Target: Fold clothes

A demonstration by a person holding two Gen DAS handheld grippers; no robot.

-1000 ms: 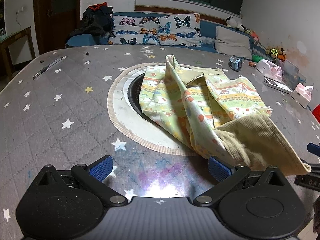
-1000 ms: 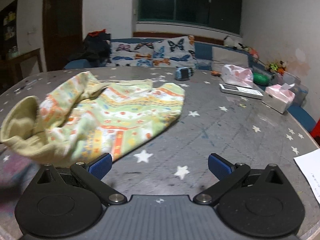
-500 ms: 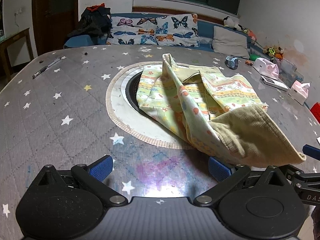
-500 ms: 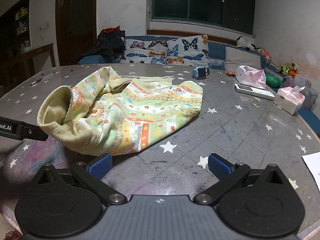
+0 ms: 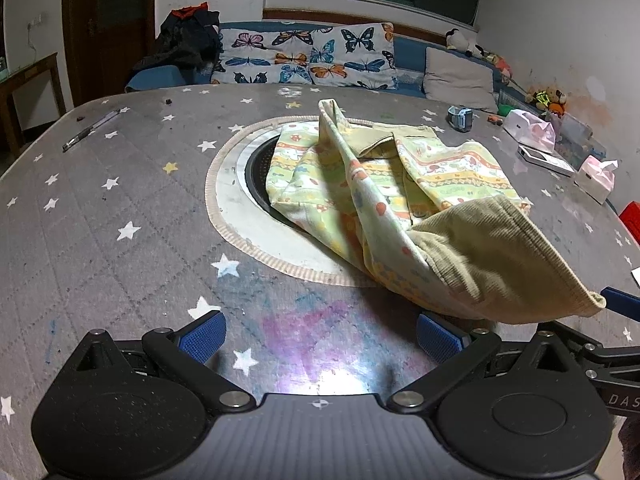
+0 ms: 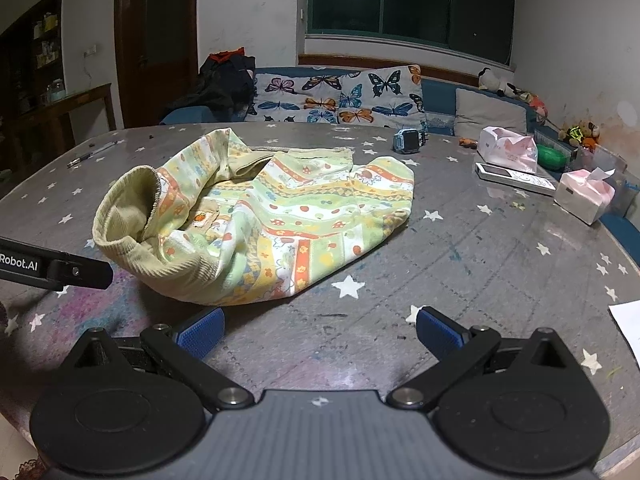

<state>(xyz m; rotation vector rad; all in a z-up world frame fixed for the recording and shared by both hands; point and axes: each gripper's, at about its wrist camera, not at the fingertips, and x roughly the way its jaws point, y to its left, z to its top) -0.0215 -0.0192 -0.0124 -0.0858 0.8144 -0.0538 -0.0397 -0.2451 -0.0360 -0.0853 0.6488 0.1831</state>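
Left gripper [image 5: 320, 336]: black plastic body, 2 round black housings, ribbed grey centre plate, silver pivot screws, white crosshair mark. 2 black fingers with textured blue pads [image 5: 202, 336]. Right gripper [image 6: 320, 334]: same build, blue pads [image 6: 438, 334], silver screws. Its black finger in left view shows white "DAS" lettering; left gripper's black finger in right view reads "Robot.AI".

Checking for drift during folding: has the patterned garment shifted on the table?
Cannot tell. The garment still covers the table's round inset on the same side; both cameras moved, so any small shift is unclear.
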